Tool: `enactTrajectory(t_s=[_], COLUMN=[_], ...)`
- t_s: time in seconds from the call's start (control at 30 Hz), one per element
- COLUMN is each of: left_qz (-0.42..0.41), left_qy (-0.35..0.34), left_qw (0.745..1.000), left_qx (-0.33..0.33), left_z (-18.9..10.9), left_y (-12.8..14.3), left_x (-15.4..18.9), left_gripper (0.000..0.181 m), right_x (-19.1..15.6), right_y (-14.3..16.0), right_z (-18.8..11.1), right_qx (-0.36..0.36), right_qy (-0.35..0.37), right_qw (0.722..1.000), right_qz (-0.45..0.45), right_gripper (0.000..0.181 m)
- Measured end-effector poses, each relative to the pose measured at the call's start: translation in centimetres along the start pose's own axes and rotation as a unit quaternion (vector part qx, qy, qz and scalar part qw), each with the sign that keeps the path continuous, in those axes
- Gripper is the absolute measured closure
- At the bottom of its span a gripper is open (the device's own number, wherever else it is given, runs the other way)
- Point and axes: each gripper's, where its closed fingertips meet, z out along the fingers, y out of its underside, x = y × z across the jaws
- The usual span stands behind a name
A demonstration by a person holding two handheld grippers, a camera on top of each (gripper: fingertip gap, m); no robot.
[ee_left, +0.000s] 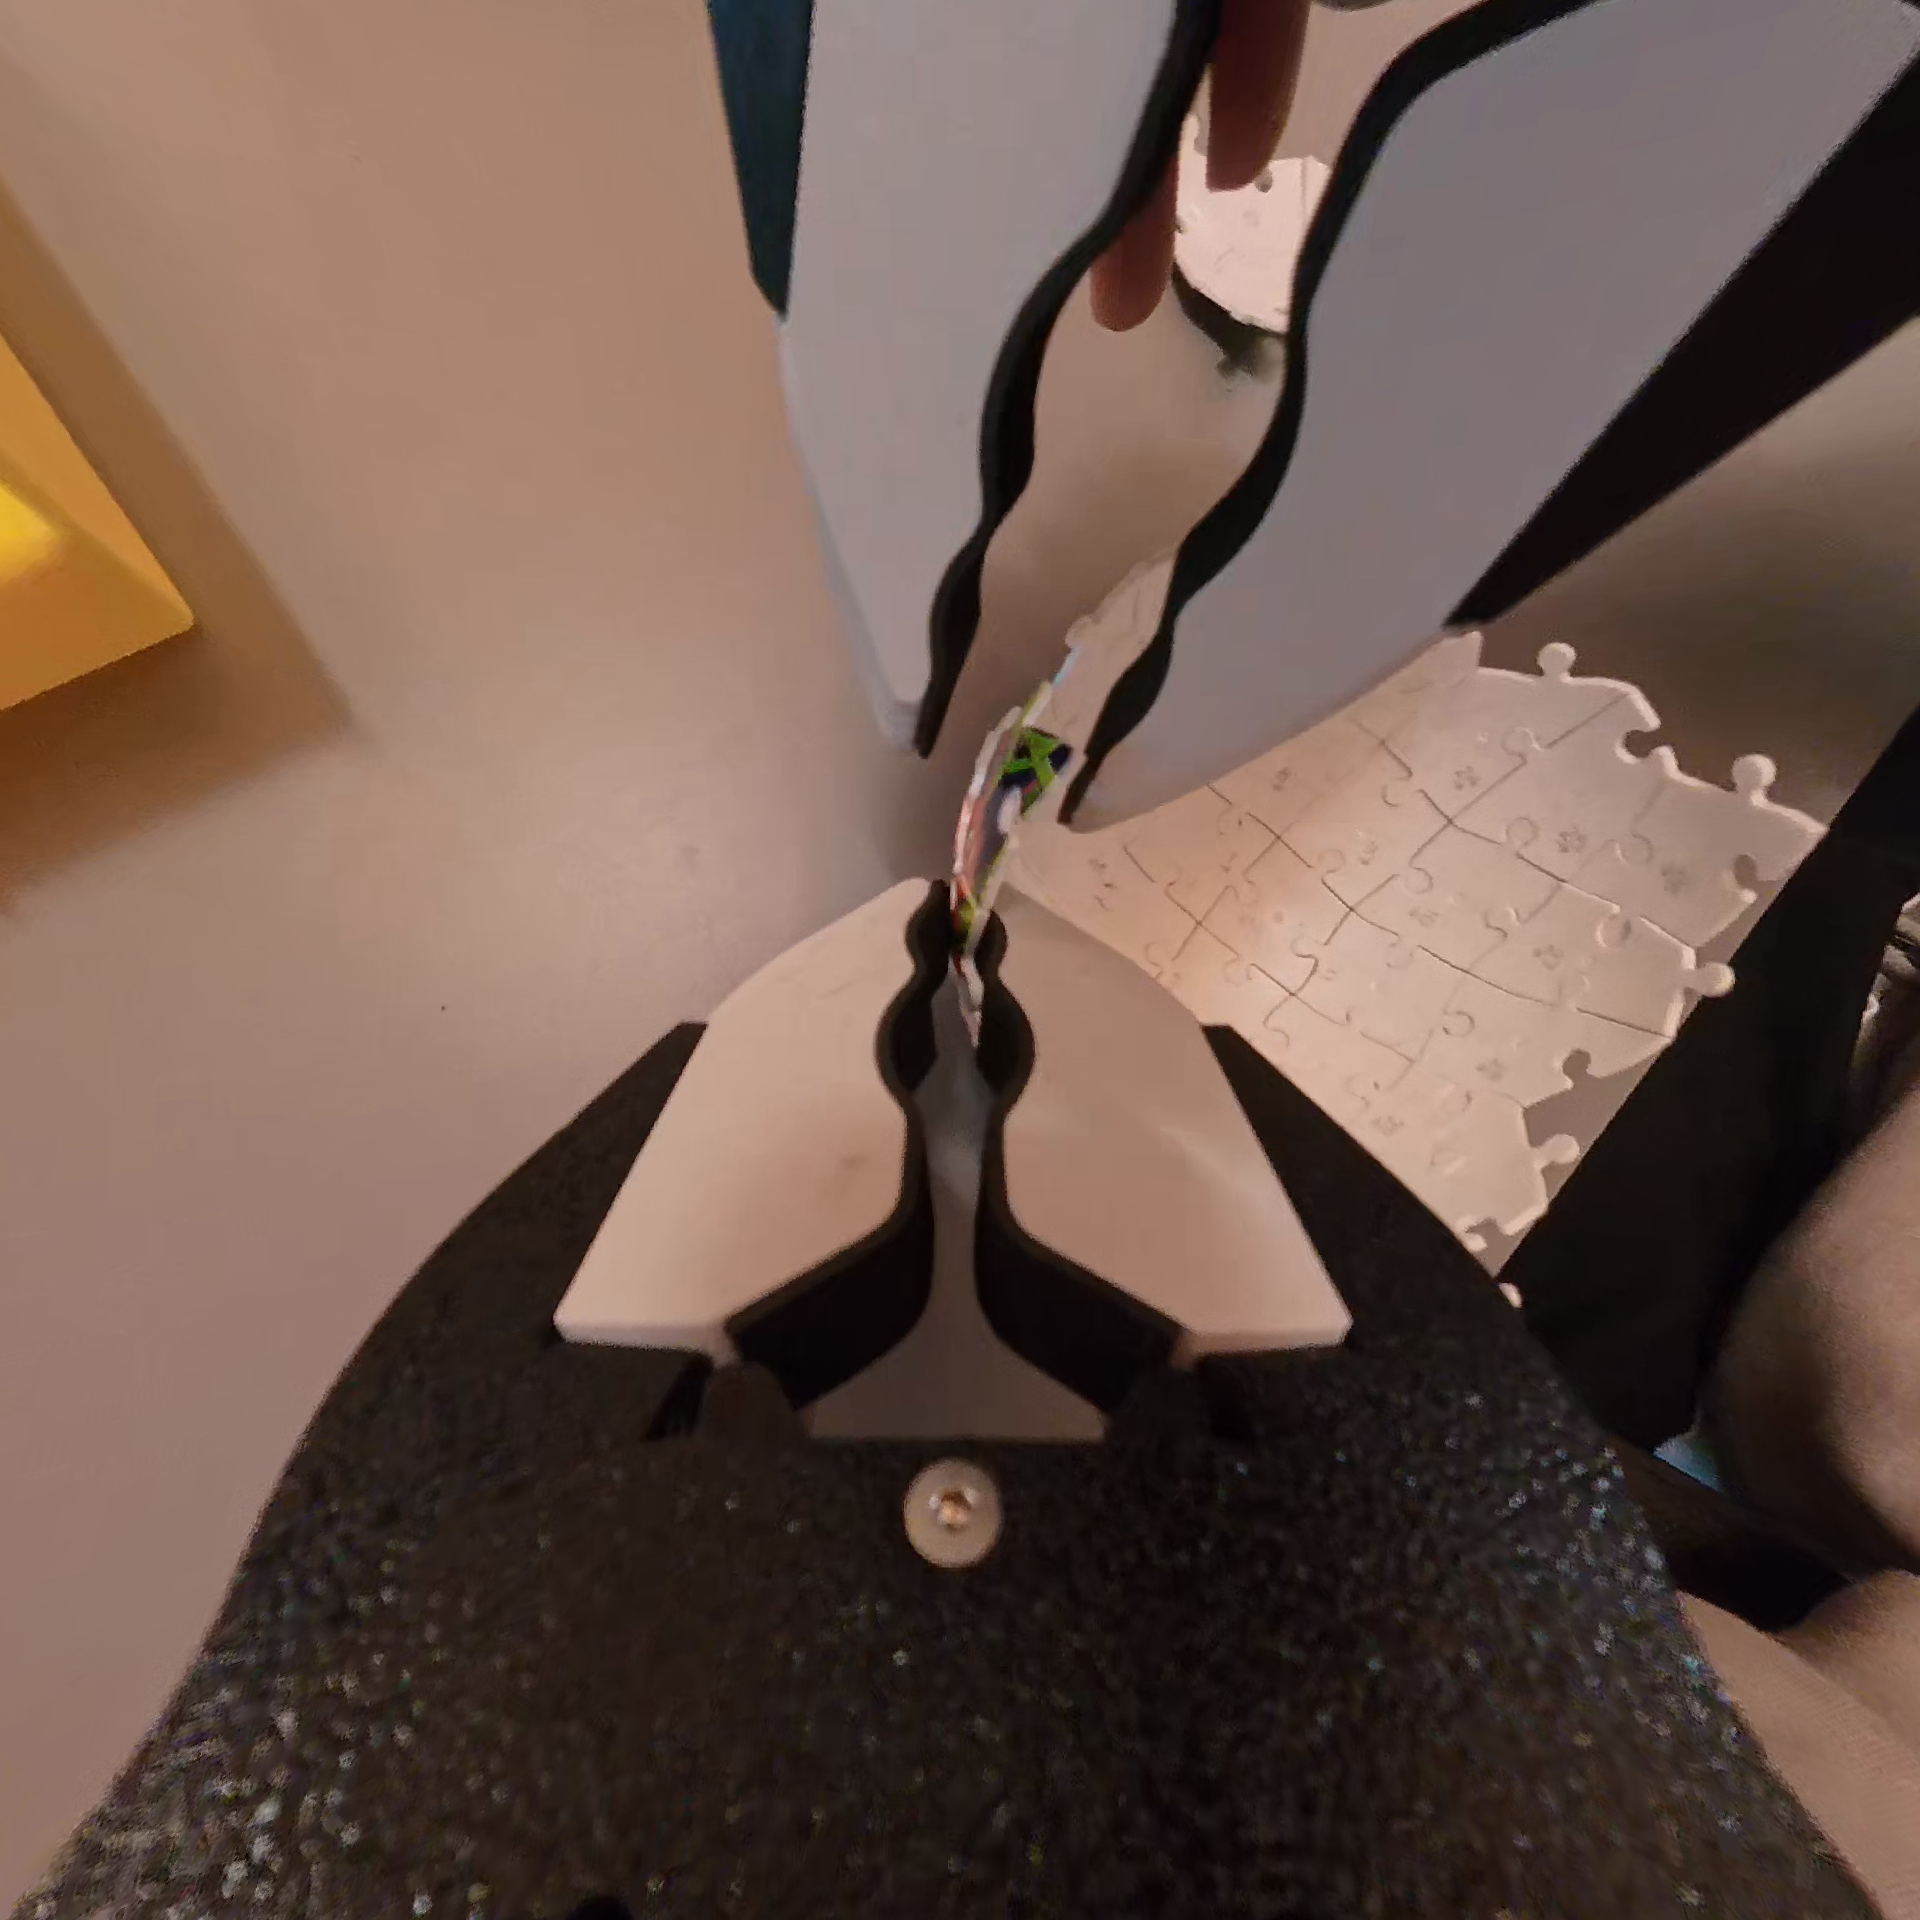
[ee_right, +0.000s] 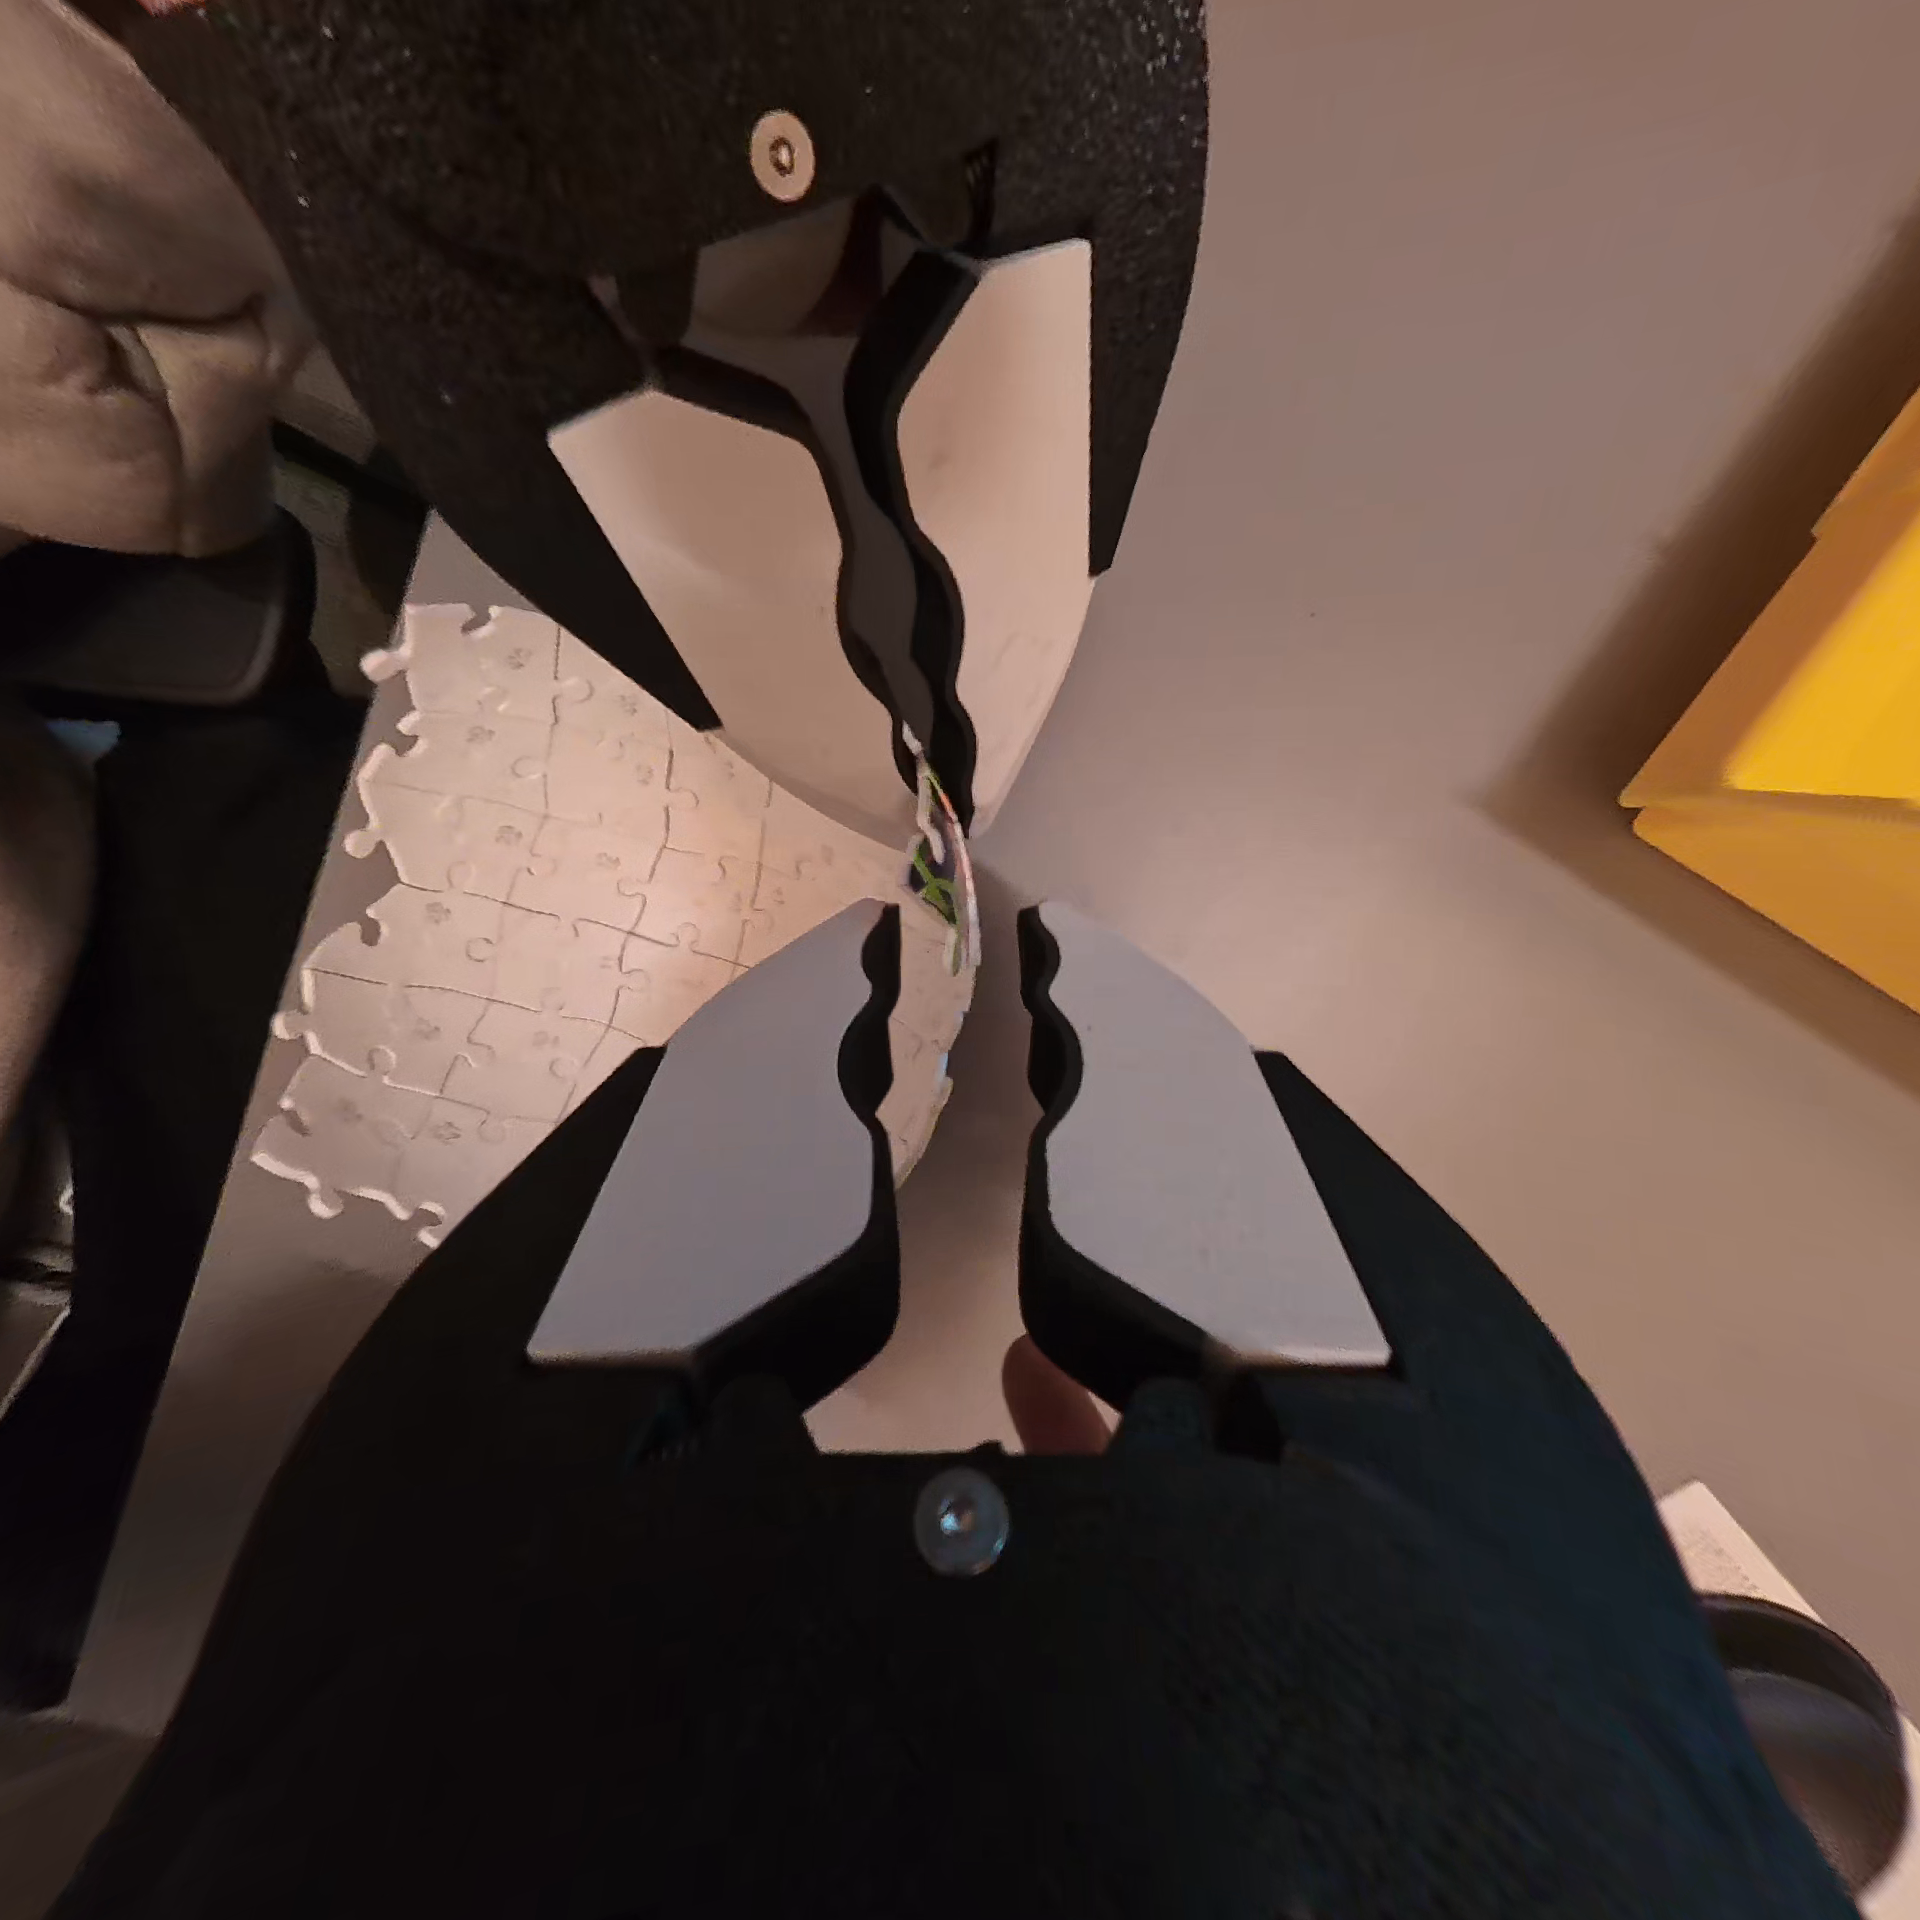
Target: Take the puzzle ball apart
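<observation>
The puzzle ball is a partial curved shell of joined pieces, with its white inner side (ee_left: 1455,935) facing me, and it also shows in the right wrist view (ee_right: 520,883). Its printed outer rim (ee_left: 1013,790) stands edge-on between the two grippers. My left gripper (ee_left: 961,904) is shut on that rim from below. My right gripper (ee_right: 956,920) is open, and its fingers straddle the same rim (ee_right: 940,873) without clamping it. In the left wrist view the right gripper (ee_left: 997,779) comes in from above. In the right wrist view the left gripper (ee_right: 940,810) comes in from above.
A yellow box (ee_left: 62,582) lies on the beige table, also in the right wrist view (ee_right: 1818,727). A black bar (ee_left: 1714,1039) runs beside the shell. A person's hand (ee_right: 125,312) holds the left gripper. A dark round object (ee_right: 1797,1714) sits at the lower right. The tips of both grippers are at nearly the same place. About 25 cm separates my right fingertips from the dark round object (ee_right: 1797,1714).
</observation>
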Motion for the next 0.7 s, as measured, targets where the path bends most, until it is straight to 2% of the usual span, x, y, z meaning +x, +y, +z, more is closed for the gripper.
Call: enactTrajectory(t_s=[0.2,0.7], left_qz=[-0.016,-0.024], left_qy=[-0.004,-0.002], left_qw=[1.0,1.0], left_qx=[0.003,0.012], left_z=[-0.12,-0.31], left_y=[0.08,0.07], left_x=[-0.4,-0.66], left_gripper=[0.18,0.18], right_x=[0.35,0.58], right_y=[-0.24,-0.44], right_z=[0.51,0.82], right_qx=[-0.005,-0.005], right_qy=[-0.009,0.002], right_qw=[1.0,0.998], right_qz=[-0.019,-0.067], right_gripper=[0.174,0.178])
